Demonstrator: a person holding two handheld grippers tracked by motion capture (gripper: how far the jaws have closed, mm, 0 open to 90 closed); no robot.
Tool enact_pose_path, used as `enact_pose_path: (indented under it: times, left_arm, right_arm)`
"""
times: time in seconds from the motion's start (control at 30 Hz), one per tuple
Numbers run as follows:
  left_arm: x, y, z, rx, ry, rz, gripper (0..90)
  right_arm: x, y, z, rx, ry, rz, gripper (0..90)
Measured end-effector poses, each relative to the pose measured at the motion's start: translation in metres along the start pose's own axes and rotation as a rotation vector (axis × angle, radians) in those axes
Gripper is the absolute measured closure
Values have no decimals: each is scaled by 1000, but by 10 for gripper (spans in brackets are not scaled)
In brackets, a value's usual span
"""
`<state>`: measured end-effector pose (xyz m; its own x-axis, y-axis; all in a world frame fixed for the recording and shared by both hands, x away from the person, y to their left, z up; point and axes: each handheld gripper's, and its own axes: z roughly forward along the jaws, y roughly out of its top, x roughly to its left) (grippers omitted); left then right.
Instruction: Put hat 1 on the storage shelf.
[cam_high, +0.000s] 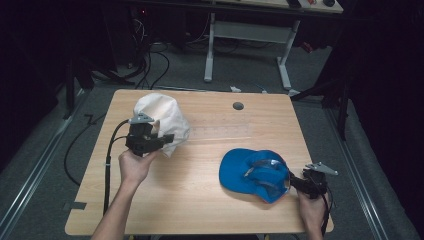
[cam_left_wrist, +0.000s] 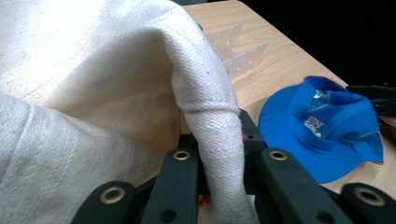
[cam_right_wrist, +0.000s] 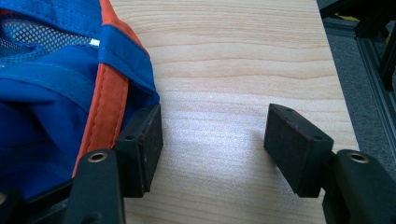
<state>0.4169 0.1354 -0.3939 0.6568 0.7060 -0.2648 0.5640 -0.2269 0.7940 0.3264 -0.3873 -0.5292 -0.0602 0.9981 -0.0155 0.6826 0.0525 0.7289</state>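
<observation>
A cream-white cloth hat lies at the table's back left. My left gripper is shut on a fold of its edge, and in the left gripper view the white cloth is pinched between the jaws. A blue cap lies upside down at the front right, with an orange strip along its rim. My right gripper is at the cap's right edge and stands open; the cap's rim rests against its left pad, with bare table between the jaws.
The wooden table has a round dark hole near its back edge. Cables trail from the left gripper off the table's left side. Behind the table stands a white desk frame on grey floor.
</observation>
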Motion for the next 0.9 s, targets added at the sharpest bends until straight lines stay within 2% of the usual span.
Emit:
enact_pose_path:
  times: [0.9]
  left_arm:
    - [15, 33, 21, 50, 30, 31, 818]
  right_arm:
    - [0, 0, 0, 0, 1, 1, 374]
